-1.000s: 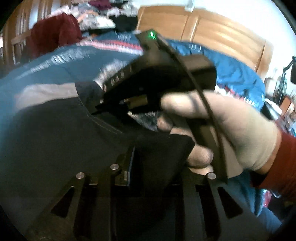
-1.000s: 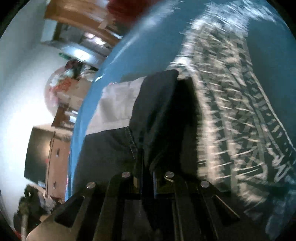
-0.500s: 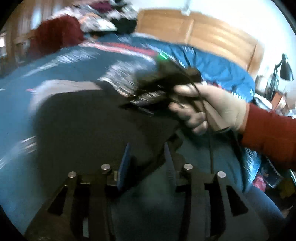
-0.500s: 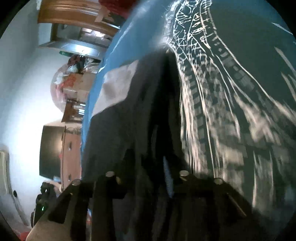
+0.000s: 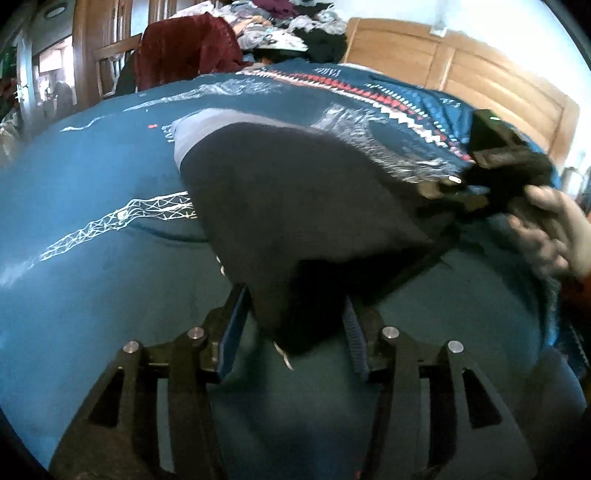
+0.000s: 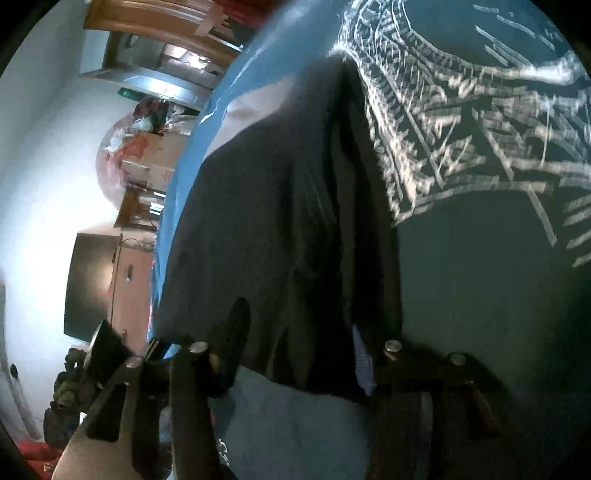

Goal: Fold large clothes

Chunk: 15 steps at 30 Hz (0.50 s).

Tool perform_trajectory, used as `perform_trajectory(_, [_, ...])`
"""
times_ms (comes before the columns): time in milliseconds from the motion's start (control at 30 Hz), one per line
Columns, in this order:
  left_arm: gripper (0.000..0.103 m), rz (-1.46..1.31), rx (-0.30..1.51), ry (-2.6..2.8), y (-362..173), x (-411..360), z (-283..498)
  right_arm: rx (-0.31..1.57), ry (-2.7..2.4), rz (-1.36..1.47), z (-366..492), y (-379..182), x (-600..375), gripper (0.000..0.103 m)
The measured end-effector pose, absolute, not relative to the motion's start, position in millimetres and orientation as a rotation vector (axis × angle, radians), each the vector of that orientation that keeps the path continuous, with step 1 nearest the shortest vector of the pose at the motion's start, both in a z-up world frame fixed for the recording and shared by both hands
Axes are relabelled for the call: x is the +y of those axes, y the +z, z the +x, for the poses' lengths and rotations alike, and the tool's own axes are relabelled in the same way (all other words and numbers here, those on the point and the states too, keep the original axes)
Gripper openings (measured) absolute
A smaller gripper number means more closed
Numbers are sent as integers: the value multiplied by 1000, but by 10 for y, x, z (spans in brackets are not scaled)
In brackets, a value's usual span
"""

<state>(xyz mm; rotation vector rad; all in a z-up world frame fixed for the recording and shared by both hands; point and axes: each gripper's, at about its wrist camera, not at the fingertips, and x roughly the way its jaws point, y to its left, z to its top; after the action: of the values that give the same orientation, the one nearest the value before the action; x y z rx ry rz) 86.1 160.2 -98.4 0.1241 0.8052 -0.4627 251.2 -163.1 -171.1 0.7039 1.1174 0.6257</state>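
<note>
— Where's the dark garment (image 5: 295, 206)?
— Spread on the bed's blue patterned cover (image 5: 92, 192), one corner lying between the left gripper (image 5: 291, 325) fingers.
— Gripping it?
— No, its jaws stand wide. The right gripper (image 6: 299, 347) is spread wide too, with cloth draped between its fingers.

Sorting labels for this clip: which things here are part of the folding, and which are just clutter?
In the job:
dark garment
left gripper
right gripper

Just lying about:
blue bedspread
maroon cloth on a chair
clothes pile
</note>
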Motion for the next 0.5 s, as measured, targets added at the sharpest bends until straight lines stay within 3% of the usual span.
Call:
perform_trajectory(33, [43,147,815,-441,-1014,1603,927,1120,601,679,2528,-1707,-1595,8])
perform_trajectory(100, [32,218,818,-421,-969,1624,914,1098,576,693,2477,-1743,-1650,5])
perform_trajectory(133, [32,322,788,-390,-927,1605,829,1077,559,694,2437,-1731,-1717,4])
perform_trajectory(233, [43,462,810,-414,-1103,1648,787,1068,561,718,2363,-1796,-1820,3])
perform_trajectory(300, [45,447,838,-433,-1221,1681,824,1083,560,712,2355,-1883,-1783,3])
perform_trajectory(500, [38,323,782,-483,-625,1893,446,1042,575,757,2302,-1959,-1893,3])
